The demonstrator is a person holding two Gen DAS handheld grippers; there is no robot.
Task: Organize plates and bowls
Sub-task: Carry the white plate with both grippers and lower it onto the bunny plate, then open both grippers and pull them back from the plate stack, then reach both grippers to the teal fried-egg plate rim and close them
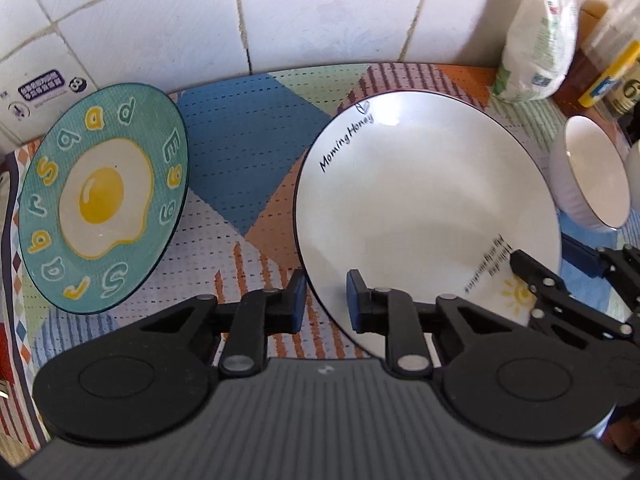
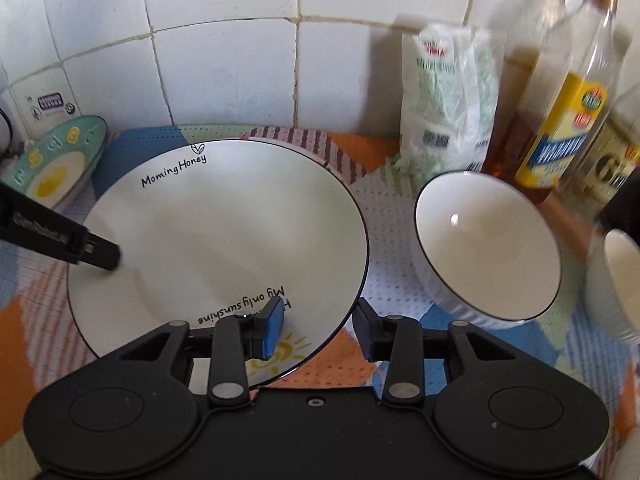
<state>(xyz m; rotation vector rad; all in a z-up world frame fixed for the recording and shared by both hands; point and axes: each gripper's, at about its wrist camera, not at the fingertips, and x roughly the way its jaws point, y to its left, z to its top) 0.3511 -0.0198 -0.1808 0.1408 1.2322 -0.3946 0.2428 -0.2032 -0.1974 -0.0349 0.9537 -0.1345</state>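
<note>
Left gripper at bottom centre of left wrist view, jaws spread, straddling near-left rim of white plate: one blue pad outside rim, other over plate surface, not clamped. Right gripper at bottom centre of right wrist view, jaws also spread, straddling near-right rim of same plate; left pad over the "My only sunshine" print, right pad outside rim over mat. Seen too at right edge of left wrist view.

White plate: dark rim, "Morning Honey" text at far side, sun drawing at near edge, lying flat on patterned mat on table. Fried-egg plate, teal w/ letters, left of white plate, apart from it, far edge near tiled wall; upper left in right wrist view.

White bowl, dark rim, ribbed outside, just right of white plate, slim gap btwn. Second white bowl at right edge, partly cut off.

Behind bowls, upper right: white-green bag against wall, oil bottle w/ yellow label beside it, blurred. Another container at far right, can't tell what.
</note>
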